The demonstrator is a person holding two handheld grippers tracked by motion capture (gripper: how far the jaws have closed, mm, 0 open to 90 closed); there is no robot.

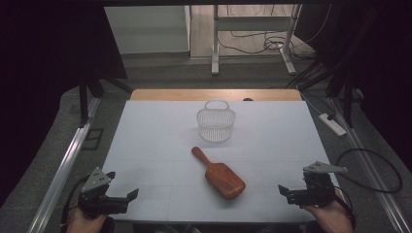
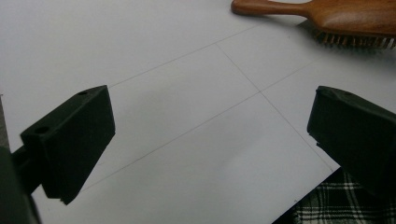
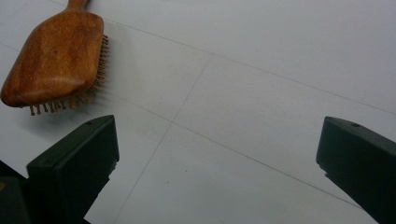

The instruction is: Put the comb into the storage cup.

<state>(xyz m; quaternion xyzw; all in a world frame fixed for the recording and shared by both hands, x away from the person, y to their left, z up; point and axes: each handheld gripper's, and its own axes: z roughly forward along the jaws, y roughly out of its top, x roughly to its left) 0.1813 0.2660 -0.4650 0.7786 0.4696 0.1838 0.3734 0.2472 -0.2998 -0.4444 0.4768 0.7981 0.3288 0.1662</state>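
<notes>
Wooden hairbrush [image 1: 219, 174] lying bristles-down at centre frame on white desk [image 1: 145, 145], untouched. At lower left, left tool [image 1: 124, 199] spread wide, empty. White basket [image 1: 216, 121] above centre, empty. At lower right, right tool [image 1: 286, 193] spread, empty. Pickup probably not yet begun.

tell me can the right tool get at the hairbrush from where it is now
Probably yes: the right tool is open, and only bare mat lies between it and the hairbrush.
</notes>
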